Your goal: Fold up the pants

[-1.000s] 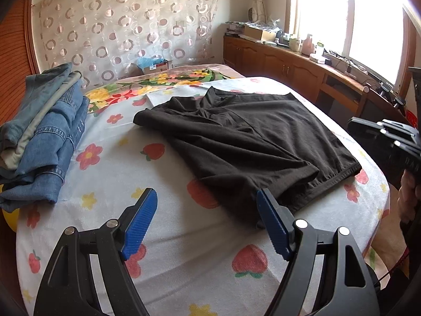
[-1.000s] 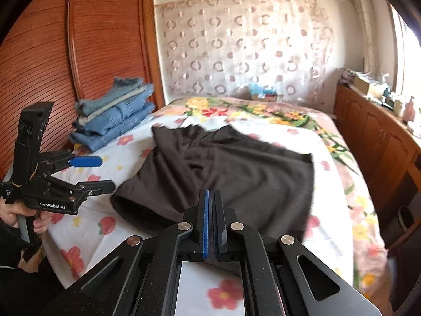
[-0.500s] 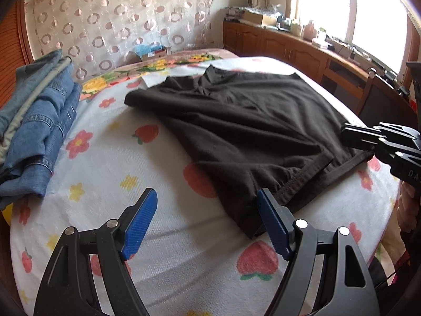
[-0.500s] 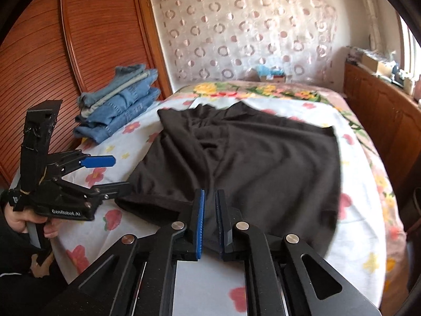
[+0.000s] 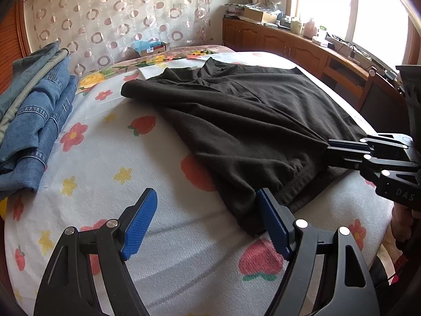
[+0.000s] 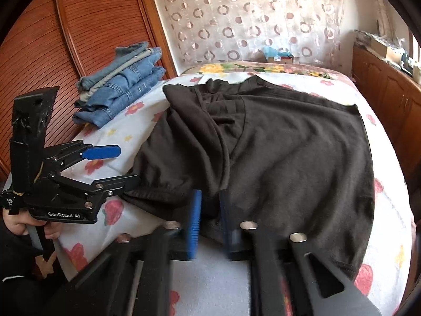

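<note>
The dark brown pants lay spread flat across the flowered bed, reaching from its near edge towards the far end. The cloth was soft and matte, with loose creases running along it. A stitched hem showed at the near end, which was rumpled and slightly lifted. At the far end the fabric bunched into folds.

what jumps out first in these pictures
The dark pants spread across the flowered bed draw the eye first. The right claw pinches their near hem, and the open left claw hangs by the corner. Folded jeans sit stacked at the bed's left edge.
</note>
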`<state>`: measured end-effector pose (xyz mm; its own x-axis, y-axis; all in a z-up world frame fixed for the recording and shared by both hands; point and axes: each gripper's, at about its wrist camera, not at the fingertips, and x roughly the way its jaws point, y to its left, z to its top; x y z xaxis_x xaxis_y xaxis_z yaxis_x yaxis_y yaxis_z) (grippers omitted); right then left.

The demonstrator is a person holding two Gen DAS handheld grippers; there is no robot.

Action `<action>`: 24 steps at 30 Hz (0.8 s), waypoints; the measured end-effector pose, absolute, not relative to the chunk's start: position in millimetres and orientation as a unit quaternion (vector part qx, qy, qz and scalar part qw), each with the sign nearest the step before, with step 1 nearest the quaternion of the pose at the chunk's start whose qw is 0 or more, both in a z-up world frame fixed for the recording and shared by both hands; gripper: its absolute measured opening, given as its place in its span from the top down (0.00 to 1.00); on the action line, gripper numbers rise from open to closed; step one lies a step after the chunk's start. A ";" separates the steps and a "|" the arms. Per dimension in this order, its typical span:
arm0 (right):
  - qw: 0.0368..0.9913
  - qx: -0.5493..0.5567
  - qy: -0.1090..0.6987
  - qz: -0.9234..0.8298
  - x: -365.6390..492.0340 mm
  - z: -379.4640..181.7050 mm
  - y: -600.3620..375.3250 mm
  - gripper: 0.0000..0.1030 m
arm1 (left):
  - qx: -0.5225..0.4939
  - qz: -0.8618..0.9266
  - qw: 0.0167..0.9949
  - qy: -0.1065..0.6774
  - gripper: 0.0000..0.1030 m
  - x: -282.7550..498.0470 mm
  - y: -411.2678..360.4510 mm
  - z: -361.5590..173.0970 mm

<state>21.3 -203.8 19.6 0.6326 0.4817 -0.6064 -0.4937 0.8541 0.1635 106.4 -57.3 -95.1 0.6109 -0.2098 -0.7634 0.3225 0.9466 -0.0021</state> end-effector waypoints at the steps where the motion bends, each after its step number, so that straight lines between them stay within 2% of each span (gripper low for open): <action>1: 0.907 -0.009 0.324 0.271 18.0 21.3 -204.0 0.91 | 0.067 -0.149 0.896 0.413 0.24 105.5 -57.4 -93.6; 13: 0.943 -0.004 0.240 0.231 -13.2 65.5 -259.1 0.94 | 0.061 -0.161 0.913 0.371 0.23 98.0 -67.0 -60.7; 24: 0.948 0.009 0.258 0.186 -46.1 51.4 -309.5 0.94 | 0.075 -0.183 0.907 0.373 0.23 106.3 -93.3 -57.8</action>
<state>-46.1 -309.5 51.4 0.7976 0.3567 -0.4865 -0.3469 0.9310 0.1139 106.3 -93.3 -57.8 0.6553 -0.2754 -0.7034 0.3871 0.9220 -0.0004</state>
